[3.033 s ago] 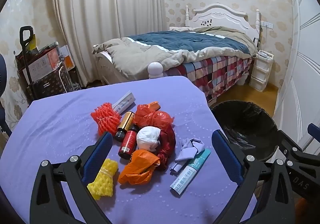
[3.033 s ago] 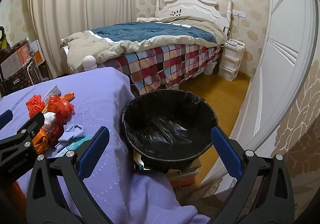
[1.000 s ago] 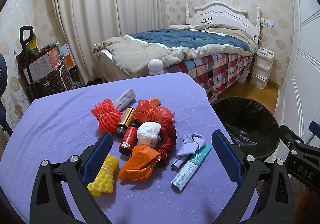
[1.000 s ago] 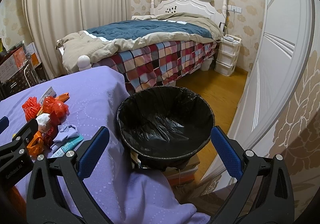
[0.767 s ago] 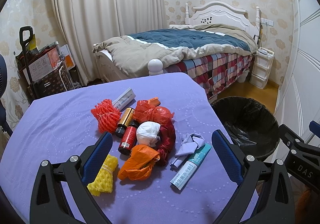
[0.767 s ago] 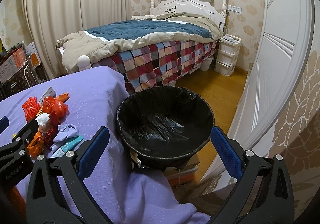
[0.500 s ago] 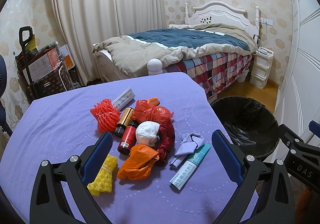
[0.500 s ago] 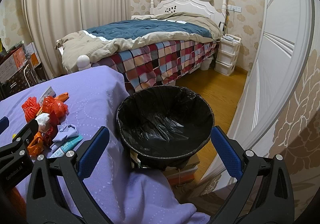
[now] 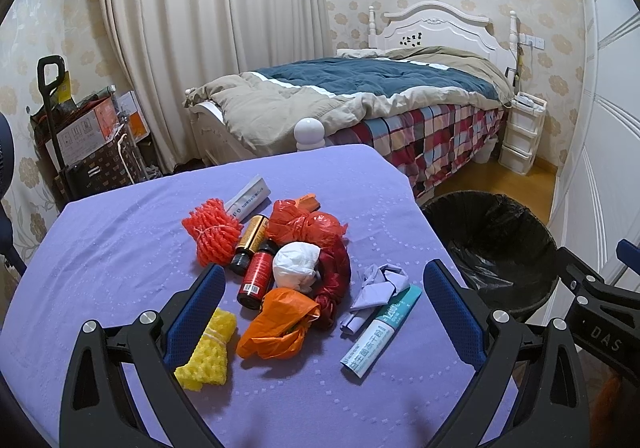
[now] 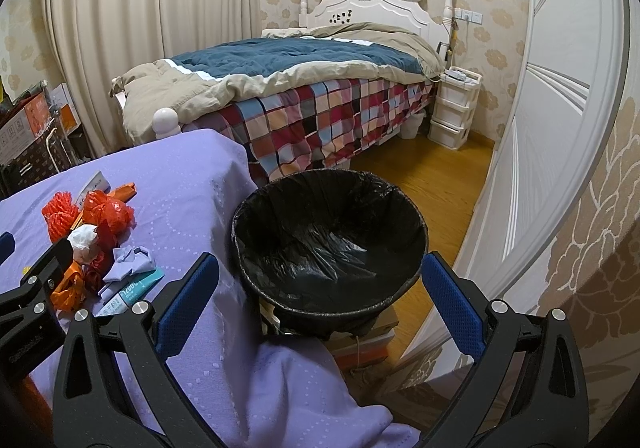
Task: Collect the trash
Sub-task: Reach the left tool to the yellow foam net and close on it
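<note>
Trash lies heaped near the middle of the purple-covered table, and we read the heap as set out on purpose: everything is within reach of both tools, and the black-lined bin stands just off the table's right edge, so each piece needs only a short carry. In the pile we see an orange foam net, a yellow foam net, two small bottles, one gold and one red, a red plastic bag, a white crumpled wad resting on it, an orange bag, a lilac scrap and a teal-and-white tube box; a second white box lies at the far side. Our left gripper hangs above the near side of the pile with its jaws spread wide and nothing between them, so it looks aimed at a first pick. Our right gripper is likewise spread and empty, pointed at the bin rather than the pile, perhaps waiting its turn. The bin shows only its liner, so we judge that collecting has not begun. The tube box and lilac scrap lie nearest the bin; soft bags may sag when pinched.
</note>
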Action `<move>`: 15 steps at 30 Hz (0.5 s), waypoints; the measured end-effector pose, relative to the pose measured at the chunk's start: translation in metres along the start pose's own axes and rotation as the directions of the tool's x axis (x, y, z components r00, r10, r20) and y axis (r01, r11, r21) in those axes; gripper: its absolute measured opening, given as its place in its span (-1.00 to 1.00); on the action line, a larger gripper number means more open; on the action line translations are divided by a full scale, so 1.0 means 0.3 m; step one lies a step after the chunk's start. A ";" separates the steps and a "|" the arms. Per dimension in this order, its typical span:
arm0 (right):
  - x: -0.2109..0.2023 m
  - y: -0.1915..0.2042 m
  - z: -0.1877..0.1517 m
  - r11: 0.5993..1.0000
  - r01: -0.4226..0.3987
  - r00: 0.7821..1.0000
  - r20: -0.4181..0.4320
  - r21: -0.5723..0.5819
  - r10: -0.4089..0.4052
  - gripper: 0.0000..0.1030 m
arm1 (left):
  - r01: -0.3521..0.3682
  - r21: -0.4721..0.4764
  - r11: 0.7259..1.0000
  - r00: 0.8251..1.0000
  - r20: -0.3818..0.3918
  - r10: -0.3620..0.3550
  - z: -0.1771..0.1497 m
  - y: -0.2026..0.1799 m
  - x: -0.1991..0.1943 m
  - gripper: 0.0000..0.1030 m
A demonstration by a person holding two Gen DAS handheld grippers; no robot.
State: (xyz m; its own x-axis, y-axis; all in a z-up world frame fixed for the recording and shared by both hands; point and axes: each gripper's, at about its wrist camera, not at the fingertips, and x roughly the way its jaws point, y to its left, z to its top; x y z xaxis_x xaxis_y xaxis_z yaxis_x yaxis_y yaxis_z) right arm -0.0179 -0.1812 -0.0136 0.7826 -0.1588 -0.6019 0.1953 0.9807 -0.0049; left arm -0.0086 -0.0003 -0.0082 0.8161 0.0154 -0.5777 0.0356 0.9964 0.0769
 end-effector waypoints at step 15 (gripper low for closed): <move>-0.027 0.126 -0.072 0.996 -0.064 0.997 -0.034 -0.062 0.062 0.92 | -0.077 -0.051 0.996 0.995 -0.063 0.074 -0.083 0.207 -0.017 0.87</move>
State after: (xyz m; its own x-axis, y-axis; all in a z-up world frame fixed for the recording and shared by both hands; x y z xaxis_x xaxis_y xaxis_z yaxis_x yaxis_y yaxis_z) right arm -0.0295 -0.1403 -0.0260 0.7726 -0.0938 -0.6279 0.1078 0.9940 -0.0158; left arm -0.0249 0.0636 -0.0205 0.7786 0.0944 -0.6204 -0.0570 0.9952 0.0798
